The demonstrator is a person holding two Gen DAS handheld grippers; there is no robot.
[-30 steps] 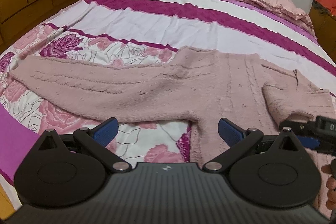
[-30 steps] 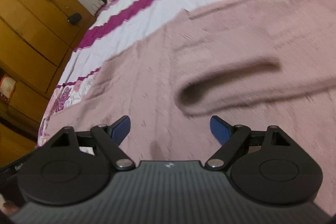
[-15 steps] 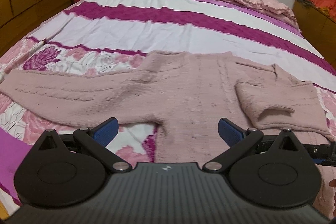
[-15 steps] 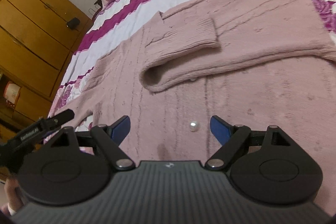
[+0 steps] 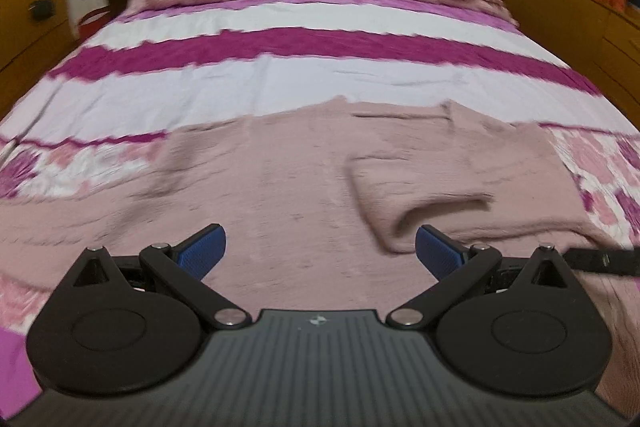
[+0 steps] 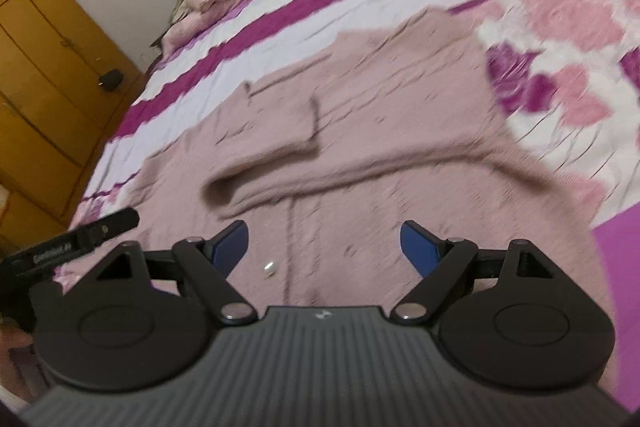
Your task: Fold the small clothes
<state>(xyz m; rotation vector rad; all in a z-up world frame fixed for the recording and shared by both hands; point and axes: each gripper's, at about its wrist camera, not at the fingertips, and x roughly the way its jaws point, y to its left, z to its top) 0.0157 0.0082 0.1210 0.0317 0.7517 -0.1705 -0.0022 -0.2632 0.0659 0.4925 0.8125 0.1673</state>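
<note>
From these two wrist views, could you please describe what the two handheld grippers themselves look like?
Both look alike. The left gripper and the right gripper each have a ribbed dark grey body, two black round-lobed plates, black link arms with silver pivot pins, and textured blue finger pads. A small pale emblem sits on each body's front edge. No cables or sleeves show.

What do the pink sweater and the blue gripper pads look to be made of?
Sweater: soft matte knit, likely wool or acrylic; vertical cable ribs and a ribbed cuff show. Left gripper pads: blue, ridged, probably rubber or soft plastic.
</note>
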